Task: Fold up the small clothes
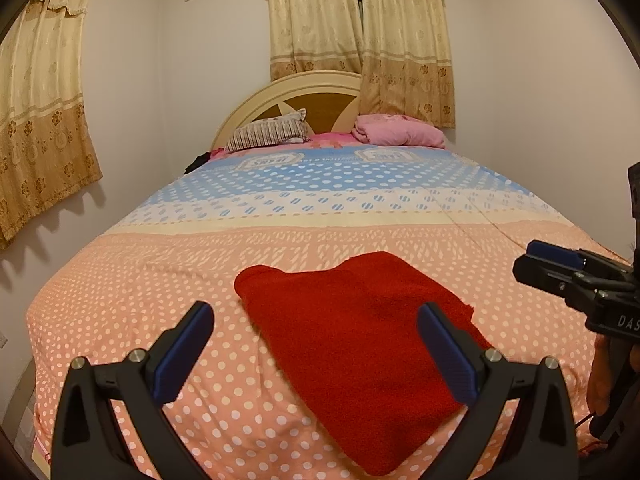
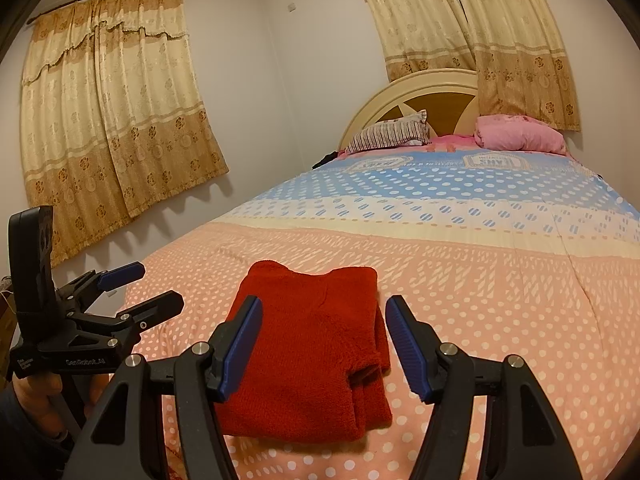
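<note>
1. Bedroom with white walls; beige floral curtains [image 2: 108, 100] hang on the side wall and behind the arched headboard [image 1: 296, 96]
2. Bed [image 1: 280, 208] covered by a dotted spread, peach near the cameras, blue farther back; striped pillow [image 1: 268, 134] and pink pillow [image 1: 400, 132] lie at the head
3. Red garment [image 2: 312, 344], folded into a compact stack, lies flat on the peach part of the spread near the foot of the bed
4. Left gripper [image 1: 316, 354] angled slightly downward over the near edge of the bed, jaws wide apart, nothing between the blue pads [image 1: 184, 356]; the garment lies beyond and below them
5. Right gripper [image 2: 322, 344] pitched likewise, jaws apart, framing the garment without touching it
6. In the right wrist view a hand [image 2: 48, 392] grips the left tool's handle
7. Writing: "GenRobot.AI" on the left tool's body; "DAS" partly visible on the right tool; spread's printed labels too small to read
</note>
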Tool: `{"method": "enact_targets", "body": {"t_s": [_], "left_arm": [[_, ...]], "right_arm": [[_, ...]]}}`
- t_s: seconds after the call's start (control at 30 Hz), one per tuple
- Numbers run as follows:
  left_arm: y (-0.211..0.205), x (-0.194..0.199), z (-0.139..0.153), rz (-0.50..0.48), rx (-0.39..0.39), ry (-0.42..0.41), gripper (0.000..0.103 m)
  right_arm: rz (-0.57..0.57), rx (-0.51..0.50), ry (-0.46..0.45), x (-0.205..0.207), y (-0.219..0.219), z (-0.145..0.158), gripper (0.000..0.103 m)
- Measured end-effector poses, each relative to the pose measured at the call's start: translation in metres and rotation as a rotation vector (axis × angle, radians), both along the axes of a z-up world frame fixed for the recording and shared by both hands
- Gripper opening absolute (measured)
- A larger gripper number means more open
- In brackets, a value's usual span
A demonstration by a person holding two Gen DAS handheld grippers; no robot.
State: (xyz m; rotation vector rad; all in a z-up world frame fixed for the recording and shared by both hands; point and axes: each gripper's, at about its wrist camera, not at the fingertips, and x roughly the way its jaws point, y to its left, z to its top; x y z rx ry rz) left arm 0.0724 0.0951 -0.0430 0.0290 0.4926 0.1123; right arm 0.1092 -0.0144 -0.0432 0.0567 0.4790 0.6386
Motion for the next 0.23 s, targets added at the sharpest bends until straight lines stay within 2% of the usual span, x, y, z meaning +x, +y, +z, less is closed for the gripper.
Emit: {"method": "enact_targets", "body": {"t_s": [0.23], "left_arm": [[0.0023,-0.0003,-0.0026,-0.024,-0.004,0.003,0.103]], "right_arm": [[0.010,-0.010,0.004,-0.0004,0.0008,-0.0015,0.065]]}}
